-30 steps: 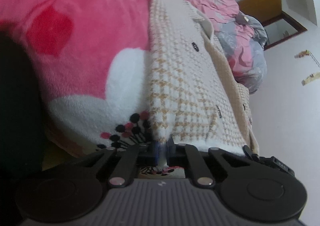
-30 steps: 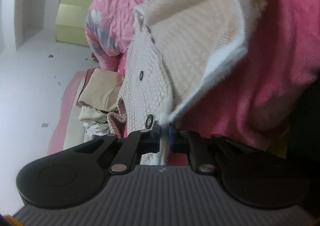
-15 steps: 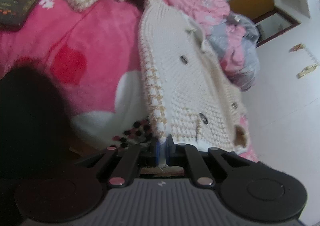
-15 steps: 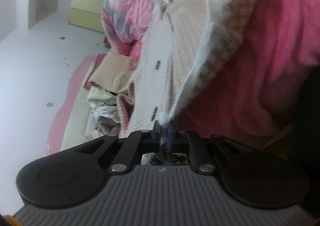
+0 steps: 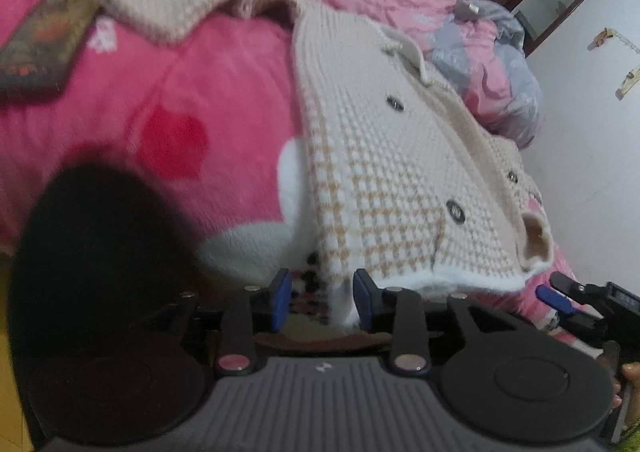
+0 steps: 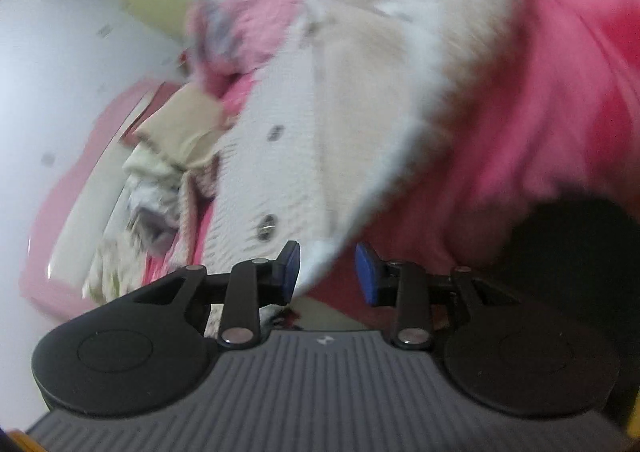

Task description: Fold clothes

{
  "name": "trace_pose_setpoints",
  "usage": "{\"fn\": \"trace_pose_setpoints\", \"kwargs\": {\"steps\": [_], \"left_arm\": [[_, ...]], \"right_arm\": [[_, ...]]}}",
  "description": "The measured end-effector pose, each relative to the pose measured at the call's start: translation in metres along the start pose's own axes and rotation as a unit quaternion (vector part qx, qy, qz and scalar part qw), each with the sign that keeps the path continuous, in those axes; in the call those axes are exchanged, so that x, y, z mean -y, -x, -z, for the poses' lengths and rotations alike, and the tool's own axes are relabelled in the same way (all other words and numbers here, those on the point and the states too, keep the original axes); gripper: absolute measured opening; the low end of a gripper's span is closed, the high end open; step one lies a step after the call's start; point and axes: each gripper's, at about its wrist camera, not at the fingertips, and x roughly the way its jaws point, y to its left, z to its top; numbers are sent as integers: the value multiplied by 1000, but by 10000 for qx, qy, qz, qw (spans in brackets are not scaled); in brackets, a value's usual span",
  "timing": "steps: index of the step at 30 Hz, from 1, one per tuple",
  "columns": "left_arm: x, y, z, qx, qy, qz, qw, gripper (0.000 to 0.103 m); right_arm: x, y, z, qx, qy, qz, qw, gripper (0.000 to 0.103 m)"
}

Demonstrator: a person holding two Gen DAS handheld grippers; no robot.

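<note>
Blue pads of the left tongs (image 5: 320, 298) and right tongs (image 6: 328, 272) stand parted, clamping nothing; half a second ago both were pinched on the hem. Between and just beyond each pair lies the knitted cardigan (image 5: 384, 172), on the pink blanket (image 5: 180, 92) of the bed. Judged a release: draw straight back so neither pad drags the hem.

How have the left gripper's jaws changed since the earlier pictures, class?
Yes. The left gripper was shut on the cardigan hem; now its jaws stand apart, and the hem lies loose between them on the pink blanket.
</note>
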Motion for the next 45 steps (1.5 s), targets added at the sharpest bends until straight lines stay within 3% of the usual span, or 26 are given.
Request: {"fn": "trace_pose_setpoints", "kwargs": {"steps": [4, 7, 8, 10, 11, 17, 26, 31, 35, 38, 43, 45], "left_arm": [[3, -2, -7, 104, 54, -20, 9999, 35], [7, -7, -7, 126, 94, -87, 9998, 35], [9, -9, -7, 133, 114, -87, 9998, 35], [11, -8, -5, 159, 135, -84, 9997, 35], [12, -8, -5, 179, 134, -86, 9997, 35], [16, -4, -11, 261, -8, -195, 9995, 35], [20, 3, -22, 374, -234, -370, 9983, 35], [41, -21, -71, 448, -728, -171, 9962, 35], [58, -60, -125, 613, -854, -12, 9945, 35], [61, -98, -167, 852, -692, -9, 9940, 35], [48, -162, -216, 1124, -321, -60, 9931, 35], [38, -177, -226, 1314, -73, -59, 9913, 35]], "right_arm": [[-34, -13, -10, -19, 1160, 249, 9929, 32], [-24, -45, -22, -374, 1263, 537, 9898, 32], [-17, -53, -25, -548, 1200, 534, 9898, 26], [-6, -69, -28, -884, 1039, 341, 9901, 4], [-4, -70, -29, -903, 985, 259, 9907, 4], [-15, -50, -34, -468, 1304, 80, 9903, 3], [-2, -51, -28, -343, 1284, 327, 9906, 10], [-26, -32, -56, 159, 1651, 431, 9852, 12], [-68, -51, -92, 252, 2449, 549, 9677, 12], [-102, -89, -122, 148, 3200, 676, 9449, 12], [-139, -183, -171, -234, 3999, 561, 9145, 13], [-138, -230, -181, -537, 3968, 579, 9145, 13]]}}
